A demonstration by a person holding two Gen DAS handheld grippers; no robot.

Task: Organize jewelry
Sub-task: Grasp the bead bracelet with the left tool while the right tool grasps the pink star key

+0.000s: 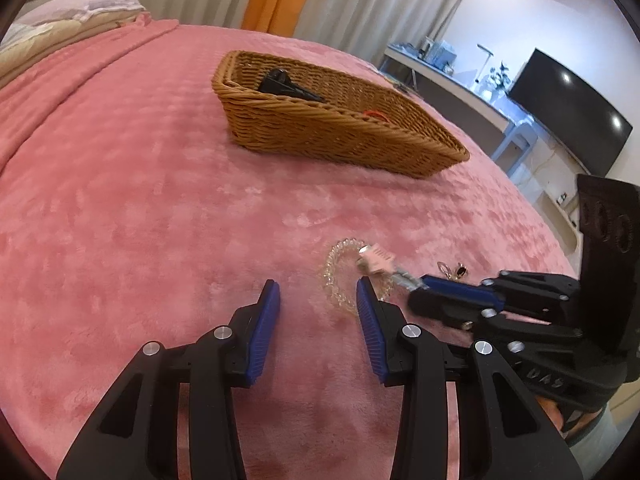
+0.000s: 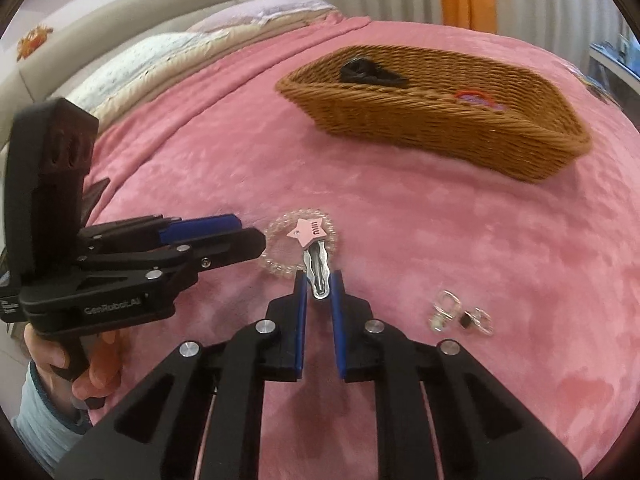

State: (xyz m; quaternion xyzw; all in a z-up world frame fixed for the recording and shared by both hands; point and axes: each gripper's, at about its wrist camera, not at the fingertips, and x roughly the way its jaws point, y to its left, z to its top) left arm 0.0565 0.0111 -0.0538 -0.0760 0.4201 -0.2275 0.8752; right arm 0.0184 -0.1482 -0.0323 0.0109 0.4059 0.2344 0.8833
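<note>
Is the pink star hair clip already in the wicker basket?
No. The star hair clip sits between the right gripper's fingers, over the clear bead bracelet on the blanket, well short of the basket.

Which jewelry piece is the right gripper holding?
The pink star hair clip, pinched in the right gripper; the clear beaded bracelet and silver earrings lie loose.

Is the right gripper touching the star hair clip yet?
Touching. The right wrist view shows the right gripper with both blue fingers closed against the silver shank of the star hair clip, no gap either side.
</note>
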